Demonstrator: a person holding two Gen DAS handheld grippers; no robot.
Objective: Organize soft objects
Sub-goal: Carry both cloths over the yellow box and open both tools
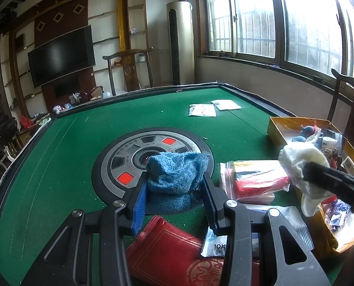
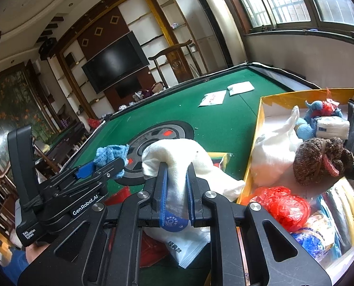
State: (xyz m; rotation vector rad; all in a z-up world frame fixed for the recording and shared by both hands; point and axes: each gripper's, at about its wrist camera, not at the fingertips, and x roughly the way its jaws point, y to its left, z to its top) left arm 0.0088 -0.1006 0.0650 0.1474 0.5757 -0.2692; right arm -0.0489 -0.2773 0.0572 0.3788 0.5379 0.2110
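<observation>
Grippers each clamped a soft cloth above the green felt table [image 1: 57, 155].

Left gripper [image 1: 174, 190] pinched the blue knitted cloth [image 1: 177, 171]; right gripper [image 2: 177, 190] squeezed the white cotton cloth [image 2: 177, 155] beside the yellow cardboard box [image 2: 255, 131]. Trailing white fabric could have snagged the box rim and slipped free.

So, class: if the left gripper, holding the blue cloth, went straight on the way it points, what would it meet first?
Probably the round grey hub in the green table; the left gripper tilts slightly down, though depth is unclear.
</observation>
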